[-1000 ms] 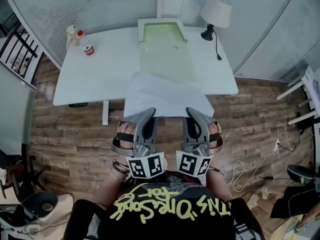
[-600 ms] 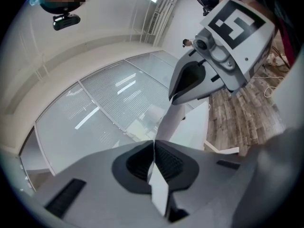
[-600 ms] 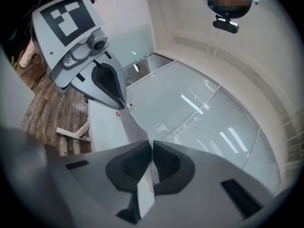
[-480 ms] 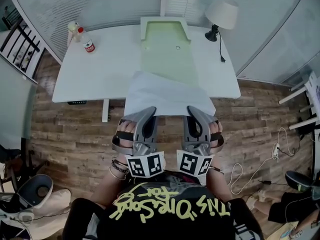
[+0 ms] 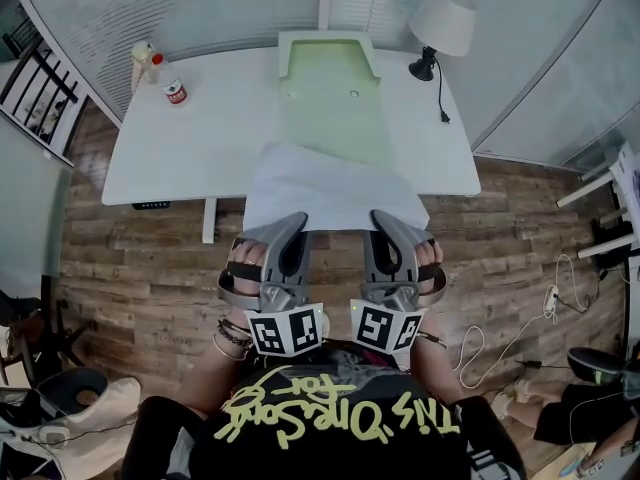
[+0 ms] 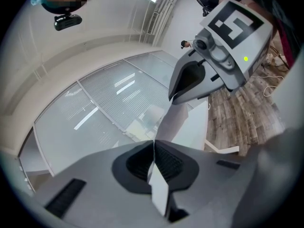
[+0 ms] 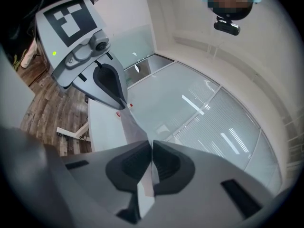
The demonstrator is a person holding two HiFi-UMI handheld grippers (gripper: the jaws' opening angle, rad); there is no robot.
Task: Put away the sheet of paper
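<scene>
Here, left gripper (image 5: 292, 224), right gripper (image 5: 383, 222): jaws each clamped on sheet of paper (image 5: 320, 190), near edge.

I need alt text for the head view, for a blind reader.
Seen from above, a left gripper and a right gripper are both shut on the near edge of a white sheet of paper that hangs over the front of a white table. Farther back are a pale green panel, a lamp and small bottles.
</scene>
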